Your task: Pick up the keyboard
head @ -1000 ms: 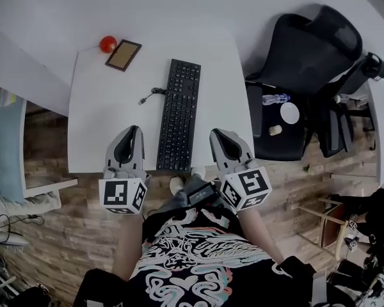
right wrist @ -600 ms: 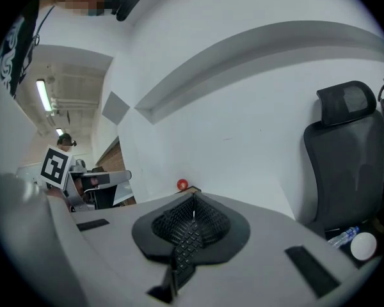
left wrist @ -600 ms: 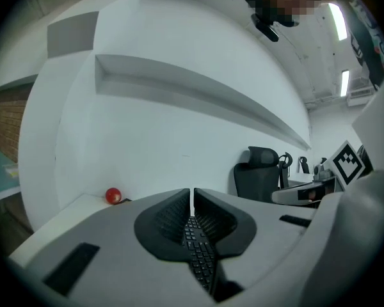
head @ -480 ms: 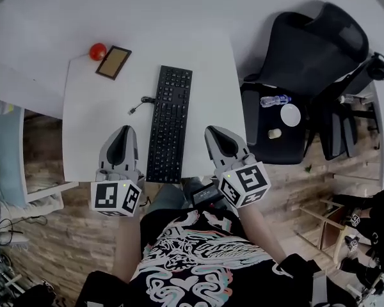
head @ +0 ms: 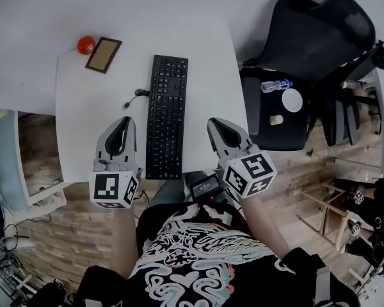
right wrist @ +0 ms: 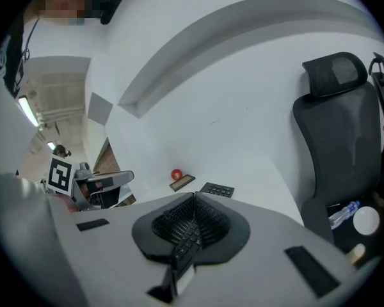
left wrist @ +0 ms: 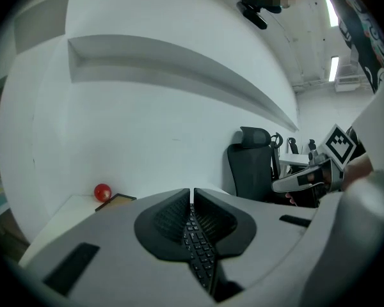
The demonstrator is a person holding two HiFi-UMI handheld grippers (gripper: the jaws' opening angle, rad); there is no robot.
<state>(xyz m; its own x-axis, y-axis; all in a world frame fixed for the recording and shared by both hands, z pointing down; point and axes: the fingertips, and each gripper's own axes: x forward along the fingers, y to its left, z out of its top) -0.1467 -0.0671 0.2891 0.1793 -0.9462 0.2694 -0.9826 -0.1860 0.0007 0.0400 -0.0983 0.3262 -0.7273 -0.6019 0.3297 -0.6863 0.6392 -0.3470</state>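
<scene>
A long black keyboard (head: 166, 114) lies on the white table (head: 89, 126), running away from me. Its cable (head: 136, 96) trails off to the left. My left gripper (head: 123, 119) hovers over the table just left of the keyboard's near half, jaws shut and empty. My right gripper (head: 216, 122) is just right of that same half, also shut and empty. In the left gripper view the closed jaws (left wrist: 192, 194) frame the keyboard (left wrist: 198, 248). In the right gripper view the closed jaws (right wrist: 193, 198) point past the keyboard's far end (right wrist: 217, 189).
A red ball (head: 86, 44) and a brown framed pad (head: 103, 54) sit at the table's far left corner. A black office chair (head: 307, 62) stands to the right, with a bottle (head: 273, 85) and a white disc (head: 292, 100) on its seat. A white wall lies beyond the table.
Both grippers have moved forward over the table along either side of the keyboard and dropped a little. Their jaws have stayed shut.
</scene>
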